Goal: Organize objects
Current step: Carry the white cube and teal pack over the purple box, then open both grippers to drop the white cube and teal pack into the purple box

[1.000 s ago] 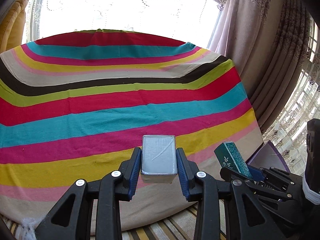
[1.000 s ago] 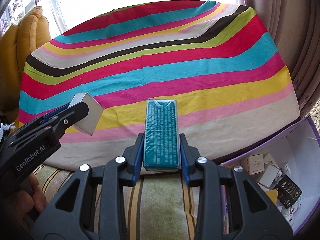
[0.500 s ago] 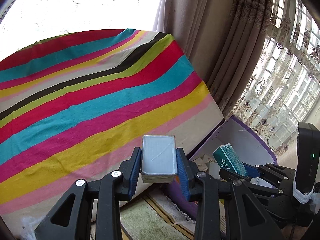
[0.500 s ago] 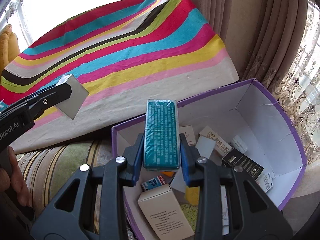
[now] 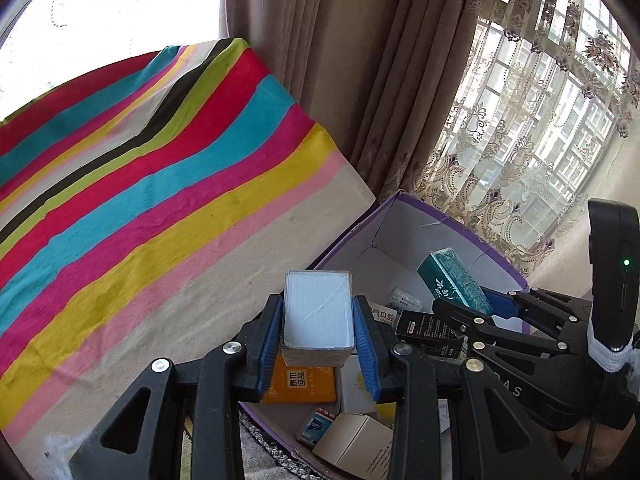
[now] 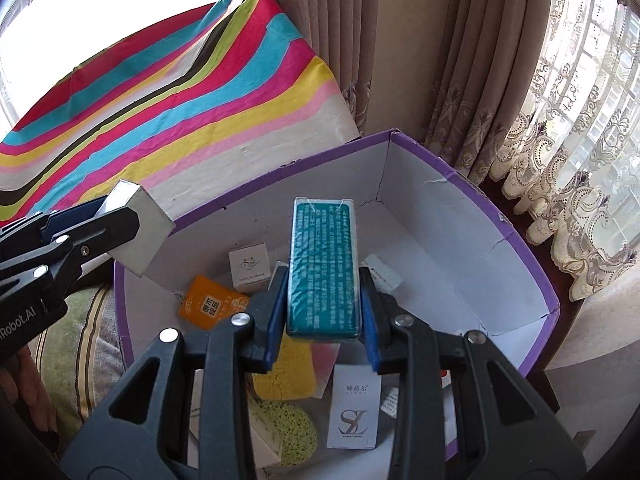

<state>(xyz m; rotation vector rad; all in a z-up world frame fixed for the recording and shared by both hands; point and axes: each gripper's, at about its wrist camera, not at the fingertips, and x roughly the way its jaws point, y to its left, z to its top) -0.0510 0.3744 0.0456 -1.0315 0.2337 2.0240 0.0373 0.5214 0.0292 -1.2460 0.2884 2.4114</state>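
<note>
My left gripper [image 5: 318,320] is shut on a silver-white box [image 5: 318,310], held over the near-left corner of a purple-rimmed cardboard box [image 5: 500,258]. In the right wrist view that silver-white box [image 6: 148,232] and the left gripper [image 6: 120,220] hang at the purple box's left rim [image 6: 280,172]. My right gripper [image 6: 324,300] is shut on a teal pack [image 6: 323,268] above the middle of the purple box. The teal pack [image 5: 454,282] also shows in the left wrist view, clamped by the right gripper [image 5: 476,304].
Inside the purple box lie an orange packet [image 6: 208,306], yellow sponges [image 6: 286,372], a white SL-marked box [image 6: 354,408] and several small cartons. A striped cloth [image 5: 140,200] covers the surface to the left. Curtains [image 6: 460,60] hang behind the box.
Both grippers swung right from over the striped cloth to over the purple box, each still clamped on its item.
</note>
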